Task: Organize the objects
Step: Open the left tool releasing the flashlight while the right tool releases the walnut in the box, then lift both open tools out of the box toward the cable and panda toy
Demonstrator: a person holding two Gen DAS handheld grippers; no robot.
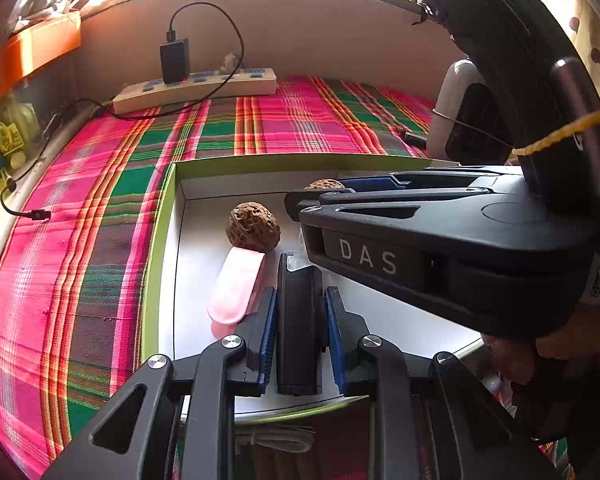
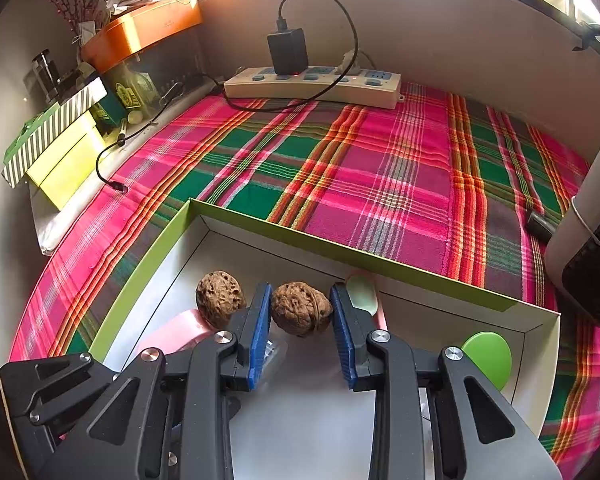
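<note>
Two walnuts appear: one (image 2: 220, 298) lies in the white box (image 2: 260, 230), just beside a pink strip (image 1: 236, 292); the other (image 2: 301, 308) is clamped in the right gripper (image 2: 302, 322) above the box floor. The left gripper (image 1: 300, 320), angled downward, clasps one black block (image 1: 299, 320). "DAS" marks the right gripper's side.

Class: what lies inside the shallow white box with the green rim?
Inside the white box: two brown walnuts, one loose, one in the right gripper; a pink oblong case; a green disc; a black bar in the left gripper. Grippers cover the rest.
</note>
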